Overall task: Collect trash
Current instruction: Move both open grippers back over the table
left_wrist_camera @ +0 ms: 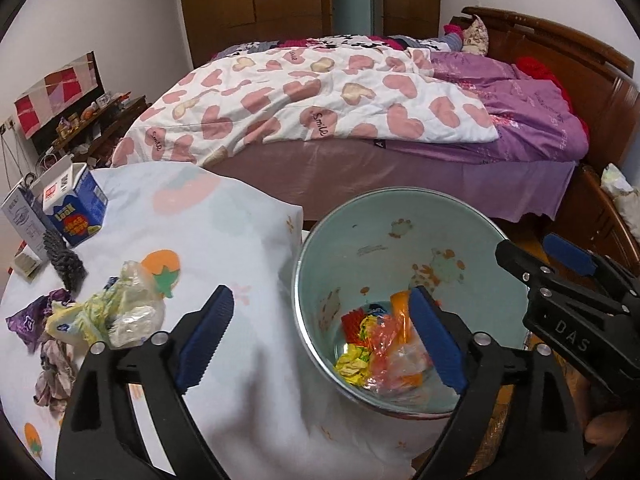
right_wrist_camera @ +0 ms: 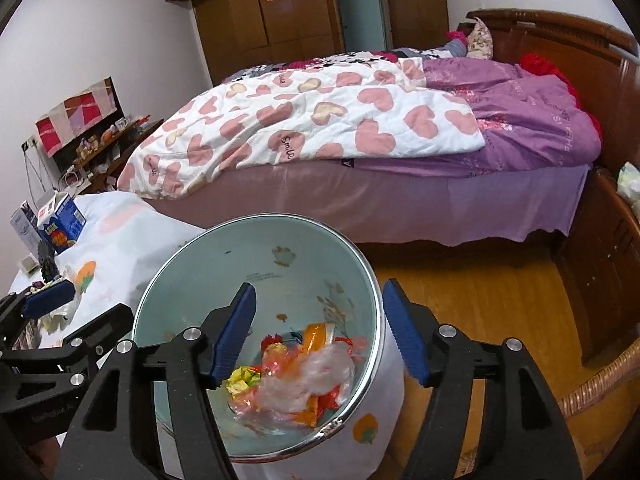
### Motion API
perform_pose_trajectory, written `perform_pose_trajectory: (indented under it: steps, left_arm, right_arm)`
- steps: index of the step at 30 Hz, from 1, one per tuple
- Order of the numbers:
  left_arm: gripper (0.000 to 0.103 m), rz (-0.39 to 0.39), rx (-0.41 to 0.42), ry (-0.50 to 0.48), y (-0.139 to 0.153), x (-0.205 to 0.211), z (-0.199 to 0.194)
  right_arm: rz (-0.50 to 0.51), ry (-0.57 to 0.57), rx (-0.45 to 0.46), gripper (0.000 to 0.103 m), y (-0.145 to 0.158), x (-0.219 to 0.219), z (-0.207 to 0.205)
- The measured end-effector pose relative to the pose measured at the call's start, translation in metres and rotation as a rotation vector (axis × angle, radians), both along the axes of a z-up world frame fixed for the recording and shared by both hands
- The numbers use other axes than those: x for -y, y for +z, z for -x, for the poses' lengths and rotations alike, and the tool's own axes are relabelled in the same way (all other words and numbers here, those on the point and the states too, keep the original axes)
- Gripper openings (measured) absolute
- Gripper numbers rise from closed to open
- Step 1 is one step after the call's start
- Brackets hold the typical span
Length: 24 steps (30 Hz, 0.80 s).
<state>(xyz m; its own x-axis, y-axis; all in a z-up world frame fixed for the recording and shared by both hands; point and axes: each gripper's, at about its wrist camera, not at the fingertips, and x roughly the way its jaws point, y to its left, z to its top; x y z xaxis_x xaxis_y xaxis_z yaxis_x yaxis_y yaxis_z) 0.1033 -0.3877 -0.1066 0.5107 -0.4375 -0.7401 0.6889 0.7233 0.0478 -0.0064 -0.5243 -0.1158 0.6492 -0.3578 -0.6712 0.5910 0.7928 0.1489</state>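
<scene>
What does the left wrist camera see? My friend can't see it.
The open left tool hangs by a pale green bin holding bright wrappers. More crumpled trash lies on the white tablecloth, with a bed behind.

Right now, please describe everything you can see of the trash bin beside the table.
The trash bin is round, with a pale green inside printed with small brown and green figures and a shiny metal-looking rim. It stands open, with no lid in view, next to the cloth-covered table, whose cloth hangs against its side. At its bottom lie crumpled wrappers: yellow, orange, red and clear plastic. Only the lower part is filled. The bin's outer wall looks white with an orange fruit print. No gripper touches it.
</scene>
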Motion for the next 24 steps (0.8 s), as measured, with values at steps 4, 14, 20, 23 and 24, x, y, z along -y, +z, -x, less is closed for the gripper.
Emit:
perform_pose_trajectory:
  steps: [4, 14, 20, 23, 24]
  left_arm:
    - [0.093, 0.003, 0.022, 0.028, 0.008, -0.012, -0.003]
    - [0.094, -0.004, 0.058, 0.124, 0.021, -0.061, -0.02]
    - [0.094, 0.0, 0.05, 0.204, 0.022, -0.101, -0.038]
    - [0.094, 0.0, 0.052, 0.228, 0.023, -0.116, -0.042]
    - [0.094, -0.002, 0.052, 0.237, 0.022, -0.122, -0.044]
  right_arm:
    - [0.005, -0.011, 0.031, 0.071, 0.011, -0.009, 0.002]
    - [0.03, 0.041, 0.084, 0.085, 0.031, -0.052, -0.011]
    - [0.025, 0.086, 0.082, 0.085, 0.035, -0.08, -0.03]
    - [0.022, 0.11, 0.084, 0.085, 0.036, -0.093, -0.038]
    - [0.021, 0.119, 0.082, 0.085, 0.036, -0.098, -0.042]
